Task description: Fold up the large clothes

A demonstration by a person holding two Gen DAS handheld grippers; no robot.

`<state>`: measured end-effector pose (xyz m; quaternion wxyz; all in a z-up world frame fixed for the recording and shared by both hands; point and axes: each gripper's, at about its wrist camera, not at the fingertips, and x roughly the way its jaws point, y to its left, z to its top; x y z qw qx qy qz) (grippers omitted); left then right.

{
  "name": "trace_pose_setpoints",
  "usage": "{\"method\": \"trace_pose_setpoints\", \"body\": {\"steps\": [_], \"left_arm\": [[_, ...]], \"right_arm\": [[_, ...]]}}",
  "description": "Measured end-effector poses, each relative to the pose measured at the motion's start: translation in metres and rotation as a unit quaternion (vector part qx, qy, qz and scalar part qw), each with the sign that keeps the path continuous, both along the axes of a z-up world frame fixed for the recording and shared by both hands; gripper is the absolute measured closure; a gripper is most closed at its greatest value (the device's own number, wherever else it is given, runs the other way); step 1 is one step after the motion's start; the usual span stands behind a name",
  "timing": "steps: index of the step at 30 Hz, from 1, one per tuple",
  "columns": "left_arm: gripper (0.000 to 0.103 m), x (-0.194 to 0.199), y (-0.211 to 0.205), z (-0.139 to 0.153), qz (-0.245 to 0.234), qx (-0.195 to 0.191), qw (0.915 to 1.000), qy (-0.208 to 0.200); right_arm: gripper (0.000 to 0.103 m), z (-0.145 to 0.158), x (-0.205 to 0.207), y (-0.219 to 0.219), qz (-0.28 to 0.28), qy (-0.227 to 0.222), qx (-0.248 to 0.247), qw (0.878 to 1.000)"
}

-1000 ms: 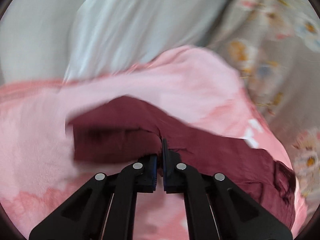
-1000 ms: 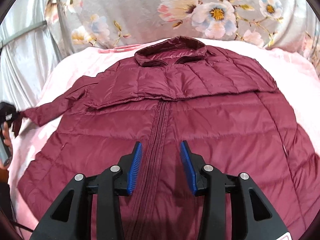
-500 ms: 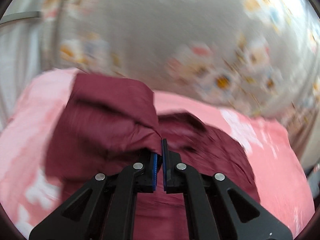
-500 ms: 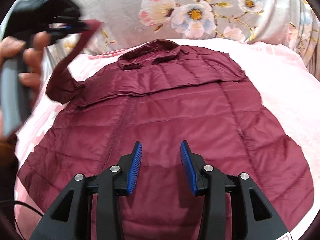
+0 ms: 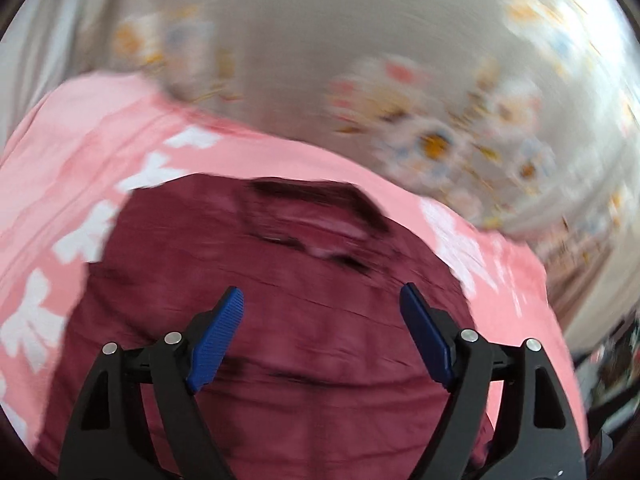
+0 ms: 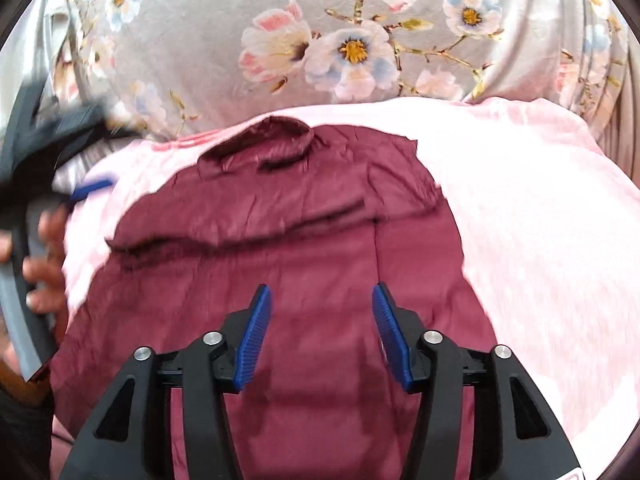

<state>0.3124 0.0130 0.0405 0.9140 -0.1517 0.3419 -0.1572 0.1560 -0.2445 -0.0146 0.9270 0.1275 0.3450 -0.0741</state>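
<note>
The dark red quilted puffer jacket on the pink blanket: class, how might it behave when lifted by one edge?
The dark red quilted puffer jacket probably droops limply; it lies creased. Its puffy panels suggest lightness. Its sheen hints at slipperiness.

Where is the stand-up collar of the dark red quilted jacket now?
In the right wrist view the collar lies at the far end of the dark red quilted jacket, on the pink blanket, just below the grey flowered fabric.

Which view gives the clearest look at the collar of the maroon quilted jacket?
The right wrist view: the collar of the maroon quilted jacket is fairly sharp, lying at the jacket's far end. The left wrist view shows the collar closer but smeared by motion blur.
</note>
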Motion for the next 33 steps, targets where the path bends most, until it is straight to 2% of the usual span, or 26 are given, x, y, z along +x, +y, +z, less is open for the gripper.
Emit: {"method": "trace_pose_setpoints", "body": {"steps": [2, 3, 7, 9, 14, 16, 17, 18, 19, 20, 21, 22, 23, 25, 26, 27, 30, 33], "left_arm": [[0.025, 0.019, 0.037, -0.007, 0.039, -0.023, 0.9986, 0.028], [0.025, 0.03, 0.062, -0.014, 0.068, -0.039, 0.9958, 0.049], [0.027, 0.054, 0.125, -0.045, 0.122, -0.091, 0.983, 0.104], [0.028, 0.062, 0.143, -0.06, 0.141, -0.106, 0.9762, 0.126], [0.031, 0.073, 0.159, -0.086, 0.149, -0.127, 0.9678, 0.158], [0.034, 0.078, 0.155, -0.092, 0.146, -0.134, 0.9655, 0.17], [0.039, 0.079, 0.154, -0.095, 0.143, -0.136, 0.9647, 0.175], [0.041, 0.081, 0.152, -0.098, 0.142, -0.135, 0.9638, 0.181], [0.047, 0.082, 0.15, -0.1, 0.145, -0.128, 0.9636, 0.184], [0.058, 0.082, 0.149, -0.101, 0.149, -0.123, 0.9637, 0.185], [0.067, 0.081, 0.148, -0.1, 0.16, -0.11, 0.9633, 0.185], [0.081, 0.079, 0.149, -0.098, 0.173, -0.1, 0.963, 0.181], [0.087, 0.078, 0.151, -0.096, 0.185, -0.092, 0.9628, 0.174], [0.092, 0.074, 0.153, -0.09, 0.206, -0.072, 0.9636, 0.155], [0.096, 0.075, 0.152, -0.09, 0.203, -0.063, 0.9652, 0.153], [0.097, 0.077, 0.148, -0.093, 0.194, -0.05, 0.9674, 0.154], [0.1, 0.077, 0.141, -0.101, 0.192, -0.023, 0.9691, 0.154], [0.103, 0.074, 0.139, -0.113, 0.198, 0.006, 0.9682, 0.153]], "right_arm": [[0.049, 0.007, 0.024, -0.008, 0.007, 0.0, 0.017, 1.0], [0.049, 0.008, 0.035, -0.012, 0.009, -0.001, 0.02, 1.0], [0.049, 0.001, 0.079, -0.021, 0.0, 0.013, 0.015, 1.0], [0.049, -0.009, 0.098, -0.03, -0.014, 0.025, 0.026, 0.999], [0.049, -0.036, 0.128, -0.052, -0.056, 0.047, 0.056, 0.996], [0.058, -0.043, 0.138, -0.053, -0.053, 0.058, 0.058, 0.995], [0.08, -0.044, 0.141, -0.053, -0.047, 0.058, 0.058, 0.995], [0.097, -0.04, 0.143, -0.05, -0.041, 0.056, 0.051, 0.996], [0.098, -0.031, 0.144, -0.049, -0.034, 0.04, 0.043, 0.998], [0.098, -0.021, 0.142, -0.048, -0.032, 0.02, 0.037, 0.999], [0.099, 0.0, 0.137, -0.046, -0.031, -0.018, 0.018, 0.999], [0.099, 0.015, 0.134, -0.045, -0.03, -0.042, 0.002, 0.999], [0.099, 0.03, 0.129, -0.044, -0.034, -0.069, -0.015, 0.997], [0.099, 0.044, 0.125, -0.046, -0.038, -0.091, -0.026, 0.995], [0.099, 0.043, 0.128, -0.047, -0.037, -0.084, -0.031, 0.995], [0.099, 0.032, 0.135, -0.048, -0.031, -0.055, -0.035, 0.997], [0.099, -0.012, 0.149, -0.055, -0.032, 0.017, -0.027, 0.999], [0.099, -0.043, 0.151, -0.066, -0.051, 0.049, -0.004, 0.997]]}}
